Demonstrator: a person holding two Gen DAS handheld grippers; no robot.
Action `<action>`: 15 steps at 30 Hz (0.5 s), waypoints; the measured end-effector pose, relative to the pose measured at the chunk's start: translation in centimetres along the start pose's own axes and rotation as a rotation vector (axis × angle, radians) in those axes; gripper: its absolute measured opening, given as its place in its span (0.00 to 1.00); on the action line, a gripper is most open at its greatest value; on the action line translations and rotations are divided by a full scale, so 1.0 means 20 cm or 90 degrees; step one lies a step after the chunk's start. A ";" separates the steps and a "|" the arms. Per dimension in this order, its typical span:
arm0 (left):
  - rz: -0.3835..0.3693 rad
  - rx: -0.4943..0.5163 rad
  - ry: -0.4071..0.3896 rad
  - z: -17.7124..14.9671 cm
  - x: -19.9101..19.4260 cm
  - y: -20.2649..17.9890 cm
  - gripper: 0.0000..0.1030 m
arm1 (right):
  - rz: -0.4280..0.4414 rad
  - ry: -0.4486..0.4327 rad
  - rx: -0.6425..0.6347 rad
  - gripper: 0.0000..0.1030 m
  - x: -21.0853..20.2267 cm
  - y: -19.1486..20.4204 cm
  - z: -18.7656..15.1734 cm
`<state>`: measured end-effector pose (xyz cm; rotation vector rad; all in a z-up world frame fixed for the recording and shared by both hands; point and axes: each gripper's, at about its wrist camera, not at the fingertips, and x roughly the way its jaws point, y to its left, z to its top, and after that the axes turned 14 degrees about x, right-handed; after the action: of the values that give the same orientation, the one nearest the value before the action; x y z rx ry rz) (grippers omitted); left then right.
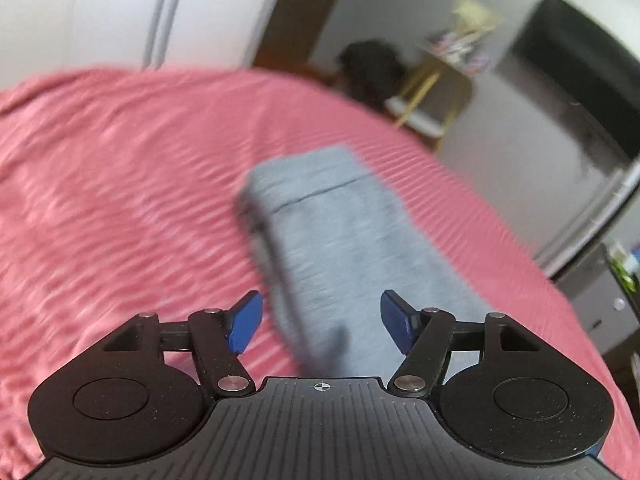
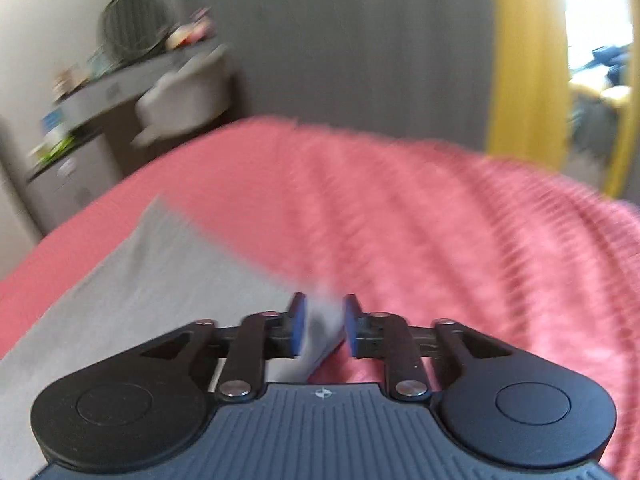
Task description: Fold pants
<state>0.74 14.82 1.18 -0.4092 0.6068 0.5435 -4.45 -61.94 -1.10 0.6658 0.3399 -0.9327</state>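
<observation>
Two grippers over grey pants on a pink bedspread, one empty, one gripping.

Seen from the left wrist: left gripper held above the near end of the folded pants, blue fingers spread wide with nothing between, probably to straddle the cloth before pinching it. Seen from the right wrist: right gripper nearly closed, pinching a grey corner of the pants between its pads, the corner slightly raised from the bedspread, likely so that this side could be carried over for another fold. Lay lengthwise in the middle of the bed, already narrowed to a strip, waistband or cuff seam at the far end. Both views blurred by motion, so fine creases not readable.
</observation>
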 end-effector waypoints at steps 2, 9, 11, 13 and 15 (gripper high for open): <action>-0.048 0.050 -0.004 -0.01 0.02 -0.14 0.74 | 0.105 0.015 0.031 0.35 -0.05 0.05 0.02; -0.312 0.160 0.057 -0.20 0.25 -0.67 0.85 | 0.519 0.536 0.106 0.74 0.08 0.65 -0.58; -0.299 0.232 0.060 -0.24 0.33 -0.74 0.85 | 0.522 0.656 0.064 0.74 0.11 0.79 -0.83; -0.233 0.305 0.055 -0.27 0.41 -0.75 0.85 | 0.493 0.666 -0.034 0.72 0.13 0.85 -0.97; -0.170 0.357 0.039 -0.28 0.46 -0.75 0.85 | 0.549 0.637 -0.095 0.70 0.14 0.85 -0.93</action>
<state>13.60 3.47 -5.83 0.0269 0.7197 0.0919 11.40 -44.19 -10.17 0.9899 0.8988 0.3064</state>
